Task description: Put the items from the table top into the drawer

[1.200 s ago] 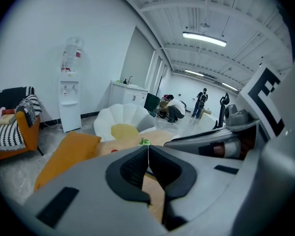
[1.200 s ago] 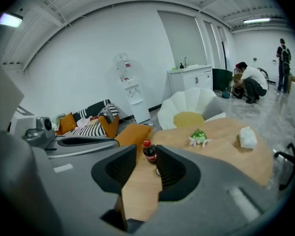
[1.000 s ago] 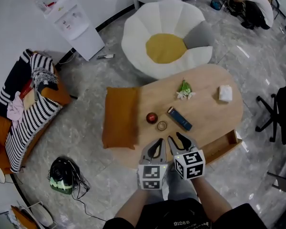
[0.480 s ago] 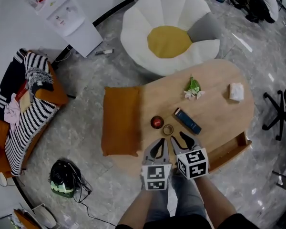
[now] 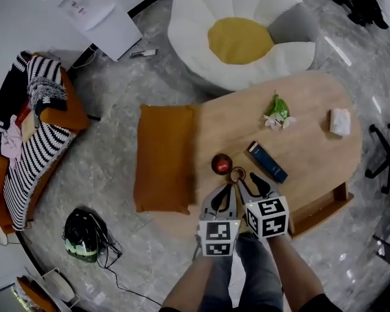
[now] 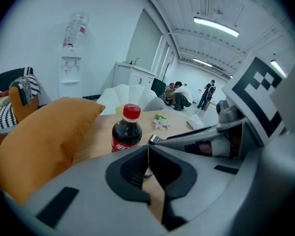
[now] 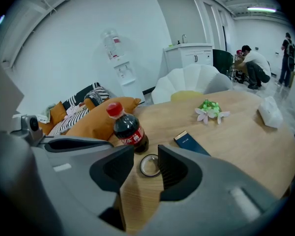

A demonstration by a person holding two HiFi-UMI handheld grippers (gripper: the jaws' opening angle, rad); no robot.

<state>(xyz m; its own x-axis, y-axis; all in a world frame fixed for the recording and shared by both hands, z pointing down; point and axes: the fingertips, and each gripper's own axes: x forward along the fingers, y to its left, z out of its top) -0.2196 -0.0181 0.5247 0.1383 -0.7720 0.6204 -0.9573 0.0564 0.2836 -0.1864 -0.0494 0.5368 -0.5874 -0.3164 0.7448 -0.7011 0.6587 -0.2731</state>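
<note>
Wooden counter (image 5: 312,122) holds a ring (image 5: 237,173) just beside the cola bottle (image 5: 221,164), where the spread, empty right tongs (image 5: 253,186) have just been opening, likely to take it, while left tongs (image 5: 223,197) are pressed together

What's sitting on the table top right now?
A cola bottle, a tape ring, a dark blue box, a flower sprig and a white packet. An orange cushion covers the left end of the table, and the left gripper and right gripper hide part of the near edge.
</note>
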